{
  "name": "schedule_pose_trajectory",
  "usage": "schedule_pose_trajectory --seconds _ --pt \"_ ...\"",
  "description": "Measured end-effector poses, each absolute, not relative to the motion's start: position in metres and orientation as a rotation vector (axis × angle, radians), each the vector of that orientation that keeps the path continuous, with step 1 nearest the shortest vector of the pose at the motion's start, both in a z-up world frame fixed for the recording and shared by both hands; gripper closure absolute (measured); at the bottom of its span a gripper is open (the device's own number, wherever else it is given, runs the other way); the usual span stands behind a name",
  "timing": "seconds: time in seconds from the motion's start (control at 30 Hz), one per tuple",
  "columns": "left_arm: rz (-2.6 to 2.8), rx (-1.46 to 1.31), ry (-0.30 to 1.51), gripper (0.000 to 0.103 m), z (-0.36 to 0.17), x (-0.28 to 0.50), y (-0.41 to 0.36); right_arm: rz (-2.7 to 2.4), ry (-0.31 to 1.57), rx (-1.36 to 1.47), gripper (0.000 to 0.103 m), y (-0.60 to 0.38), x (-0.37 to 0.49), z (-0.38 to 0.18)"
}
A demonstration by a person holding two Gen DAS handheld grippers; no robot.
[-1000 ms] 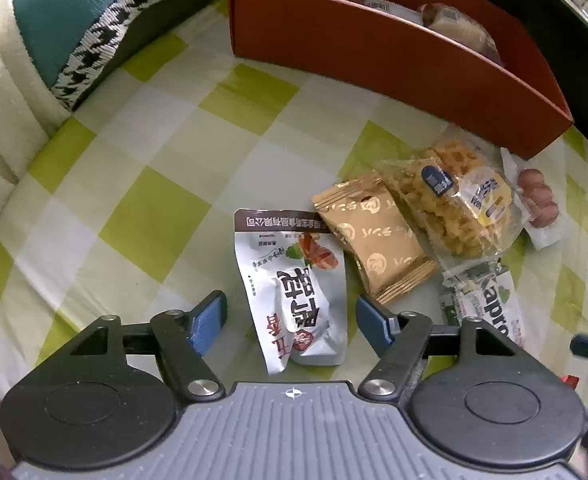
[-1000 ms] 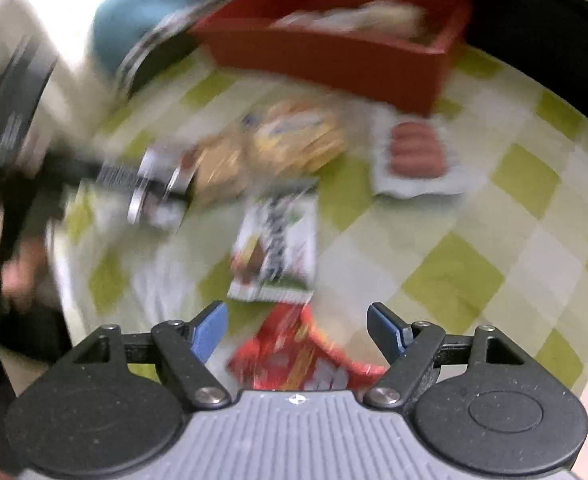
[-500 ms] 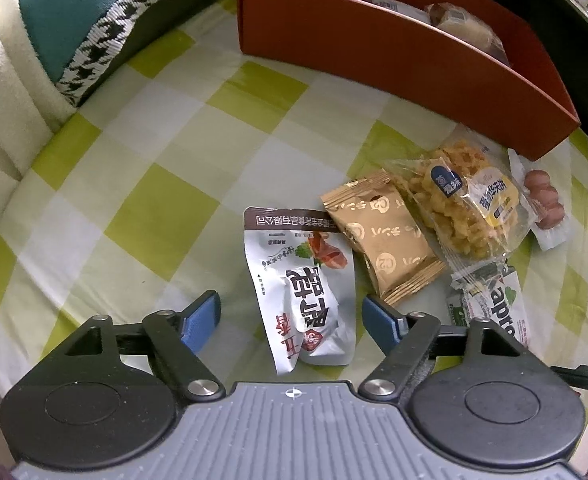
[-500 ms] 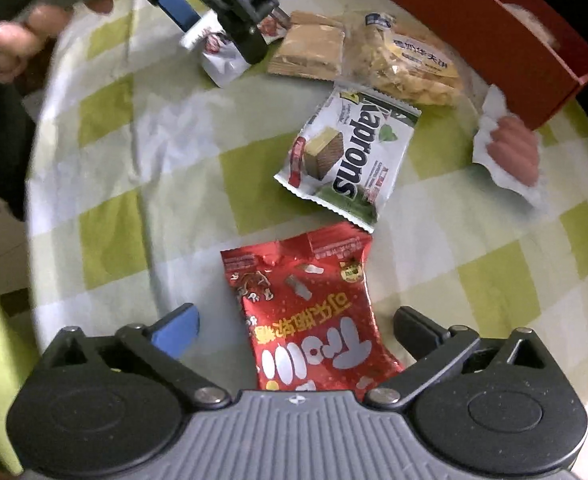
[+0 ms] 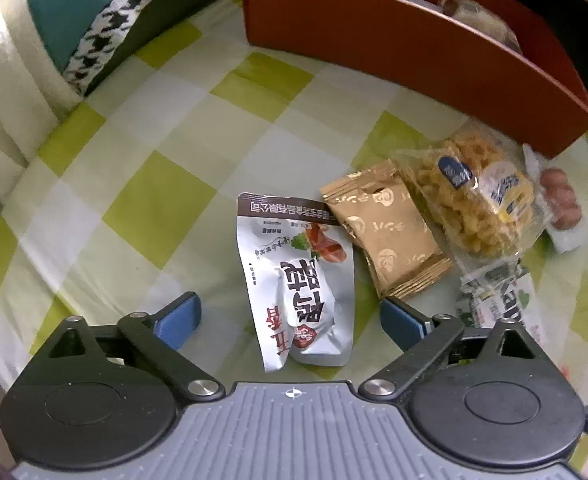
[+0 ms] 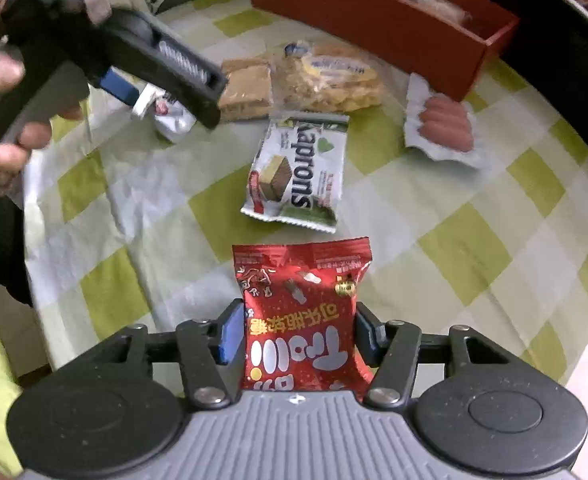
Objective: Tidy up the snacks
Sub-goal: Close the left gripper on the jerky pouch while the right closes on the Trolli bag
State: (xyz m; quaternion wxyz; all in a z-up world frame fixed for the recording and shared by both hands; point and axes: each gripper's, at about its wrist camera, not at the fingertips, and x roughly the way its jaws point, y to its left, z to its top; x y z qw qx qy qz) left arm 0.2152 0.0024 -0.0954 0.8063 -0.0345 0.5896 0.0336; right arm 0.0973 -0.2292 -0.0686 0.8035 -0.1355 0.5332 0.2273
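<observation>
1. Right now the right gripper [image 6: 297, 334] has its jaws closing on a red candy bag [image 6: 301, 312]; both blue pads sit against the bag's sides, so it has hold of it.
2. The red bag sticks out ahead of the fingers, its top seal pointing away from the tool, over the green-checked tablecloth [image 6: 473, 248].
3. Just ahead of the red bag lies a green and white wafer pack [image 6: 297, 168], flat on the cloth and apart from the bag.
4. Ahead and to the right of the right gripper lies a pack of small sausages [image 6: 441, 124], close to the red box [image 6: 373, 20].
5. The left gripper [image 5: 290, 316] has its jaws opening and stands wide; neither pad touches anything.
6. A white pouch [image 5: 297, 280] lies on the cloth between the left gripper's open fingers, its near end close to the tool body, clear of both pads.
7. Ahead and right of the left gripper, just beside the white pouch, lies a gold wrapper pack [image 5: 385, 228]; its corner touches the pouch's top edge.
8. To the right of the gold pack sits a clear bag of yellow fried snacks [image 5: 473, 196], overlapping the gold pack's edge.
9. The red box stands far ahead of both tools, with some wrapped snacks inside; what they are I cannot tell.
10. In the right wrist view the person's hand [image 6: 10, 120] holds the left gripper up at the far left.
11. A teal cushion with a black and white trim [image 5: 66, 16] lies ahead and left of the left gripper, off the cloth.
</observation>
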Motion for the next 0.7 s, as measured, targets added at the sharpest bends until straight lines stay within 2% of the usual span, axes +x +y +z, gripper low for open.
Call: schedule_pose_trajectory --seconds 0.13,0.47,0.53,0.57,0.67,0.7 --pt "0.091 -0.048 1.245 0.007 -0.095 0.208 -0.006 0.479 1.105 -0.218 0.046 -0.236 0.099 -0.055" --pt "0.154 -0.091 1.295 0.027 -0.085 0.196 0.017 0.520 1.055 -0.116 0.046 -0.234 0.109 -0.033" --pt "0.166 -0.083 1.308 0.023 -0.084 0.198 0.016 0.526 1.057 -0.081 0.046 -0.236 0.112 -0.030" --pt "0.176 -0.080 1.305 0.016 -0.084 0.200 0.015 0.528 1.059 -0.067 0.046 -0.237 0.113 -0.029" --pt "0.182 -0.009 1.293 0.012 -0.082 0.208 0.003 0.511 1.061 -0.044 0.046 -0.242 0.116 -0.027" --pt "0.185 0.019 1.293 0.006 -0.083 0.209 -0.002 0.504 1.064 -0.034 0.046 -0.244 0.117 -0.028"
